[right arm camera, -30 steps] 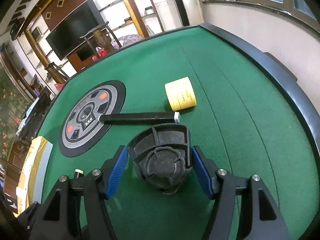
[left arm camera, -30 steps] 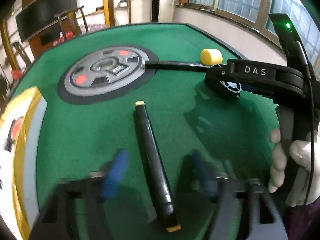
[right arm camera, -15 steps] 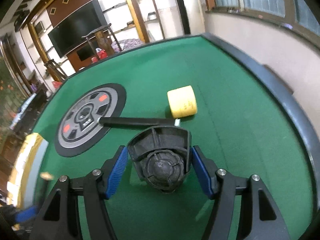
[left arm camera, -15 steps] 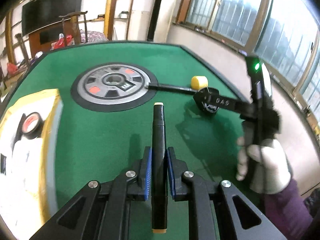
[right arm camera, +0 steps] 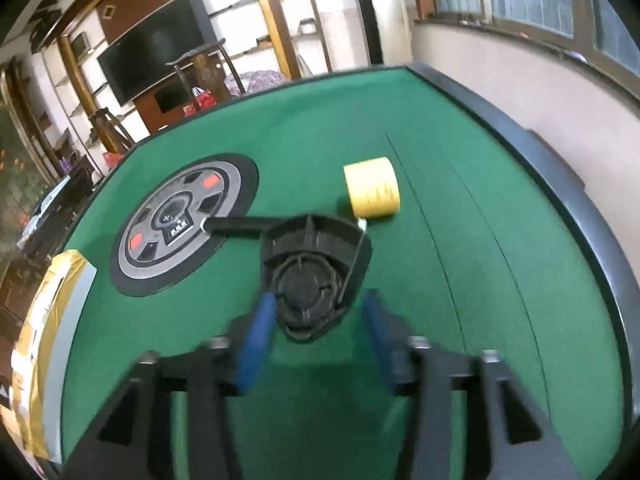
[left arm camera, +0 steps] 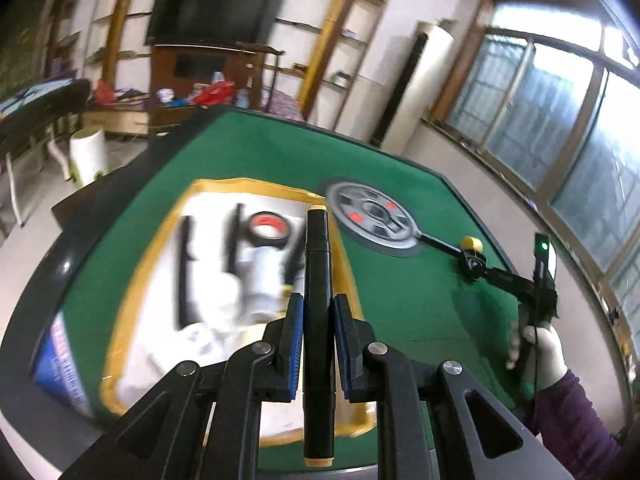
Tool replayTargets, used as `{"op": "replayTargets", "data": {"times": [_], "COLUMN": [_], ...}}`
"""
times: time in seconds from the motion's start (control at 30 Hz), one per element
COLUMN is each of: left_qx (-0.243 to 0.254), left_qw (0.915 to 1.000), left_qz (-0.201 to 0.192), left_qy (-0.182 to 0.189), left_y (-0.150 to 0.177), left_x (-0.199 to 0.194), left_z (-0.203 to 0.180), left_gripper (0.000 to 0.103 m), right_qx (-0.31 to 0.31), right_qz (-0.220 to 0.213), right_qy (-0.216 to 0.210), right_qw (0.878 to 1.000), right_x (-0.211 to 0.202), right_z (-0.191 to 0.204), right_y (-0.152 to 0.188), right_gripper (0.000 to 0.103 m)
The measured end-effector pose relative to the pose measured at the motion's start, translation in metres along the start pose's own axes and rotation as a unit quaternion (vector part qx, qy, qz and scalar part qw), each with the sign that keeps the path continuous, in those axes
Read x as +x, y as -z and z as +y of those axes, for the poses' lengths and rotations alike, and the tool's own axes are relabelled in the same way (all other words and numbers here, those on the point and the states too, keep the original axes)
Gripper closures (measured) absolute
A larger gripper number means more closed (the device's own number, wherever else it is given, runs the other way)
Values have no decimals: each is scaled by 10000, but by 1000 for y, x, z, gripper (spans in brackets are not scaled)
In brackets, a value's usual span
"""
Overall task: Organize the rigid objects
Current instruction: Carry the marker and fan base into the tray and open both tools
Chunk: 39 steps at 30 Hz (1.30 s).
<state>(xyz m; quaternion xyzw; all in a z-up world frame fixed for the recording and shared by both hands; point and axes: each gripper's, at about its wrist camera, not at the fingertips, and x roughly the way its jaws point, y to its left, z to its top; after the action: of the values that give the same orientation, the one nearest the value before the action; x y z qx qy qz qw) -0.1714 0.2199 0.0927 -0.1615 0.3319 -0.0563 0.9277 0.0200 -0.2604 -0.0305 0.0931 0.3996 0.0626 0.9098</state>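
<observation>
The left gripper (left arm camera: 316,344) had its blue fingers (left arm camera: 291,340) clenched on the black marker (left arm camera: 318,320), which ran up the centre of the left wrist frame with its tan cap at the top; a second earlier those fingers stood apart, straddling the marker as it lay on the green worktop (left arm camera: 400,320), and they had closed on it since. The marker was now lifted clear and carried over the white, yellow-edged tray (left arm camera: 132,288) in the left half of the frame, where a roll of black tape (left arm camera: 267,230) and other blurred items already lay. That suggests the pick was done and only the drop into the tray remained. The right gripper (right arm camera: 316,336) had been narrowing its fingers slightly around the black ribbed part (right arm camera: 314,272) at lower centre of the right wrist frame; motion blur made contact hard to judge, but a gap seemed to show on the right side, so it probably was not gripped. Beyond it, the yellow roll (right arm camera: 372,192) and a black rod (right arm camera: 240,226) waited on the worktop beside the round grey disc (right arm camera: 180,220).
</observation>
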Motion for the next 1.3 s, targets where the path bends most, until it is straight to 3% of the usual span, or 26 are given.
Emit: {"op": "replayTargets", "data": {"times": [0.03,0.07,0.23,0.37,0.47,0.5,0.53,0.57,0.77,0.9,1.07,1.2,1.23,1.3], "left_qx": [-43,-67,-179,-324,-387,-377,-360,-339,-319,-242,-166,-116,-70,-45], "left_qw": [10000,10000,9997,9994,9991,9991,9991,9991,9991,9989,9967,9962,9961,9969], "left_qz": [-27,-51,-103,-44,-3,-9,-19,-22,135,353,660,646,654,645], "left_qy": [-12,-33,-93,-129,-173,-200,-225,-259,-240,-169,-447,-567,-585,-454], "left_y": [1,2,12,20,25,26,26,25,24,29,28,21,21,21], "left_x": [-1,-4,-9,-7,-9,-10,-11,-11,5,22,46,53,54,54], "left_z": [6,12,28,37,44,44,45,46,47,42,46,51,50,48], "left_gripper": [89,89,89,89,89,89,89,89,89,89,89,88,86,70], "right_qx": [44,98,159,150,-135,-231,-244,-253,-139,-449,-1049,-1523,-1619,-1797], "right_qz": [-38,-107,-16,197,483,531,526,496,294,197,218,374,430,576], "right_qy": [40,84,77,80,668,894,954,943,589,199,-499,-1015,-1101,-1281], "right_qw": [10000,9999,9998,9997,9965,9943,9938,9940,9977,9986,9930,9824,9797,9736], "right_x": [-2,-6,-7,15,42,48,50,48,9,-23,-46,-49,-48,-40], "right_z": [-2,-4,1,14,24,25,23,23,21,50,121,191,208,244], "right_y": [0,-1,-15,-26,-31,-31,-31,-30,-20,-18,-12,-3,2,7], "right_gripper": [31,25,20,20,20,24,40,40,40,40,40,40,40,40]}}
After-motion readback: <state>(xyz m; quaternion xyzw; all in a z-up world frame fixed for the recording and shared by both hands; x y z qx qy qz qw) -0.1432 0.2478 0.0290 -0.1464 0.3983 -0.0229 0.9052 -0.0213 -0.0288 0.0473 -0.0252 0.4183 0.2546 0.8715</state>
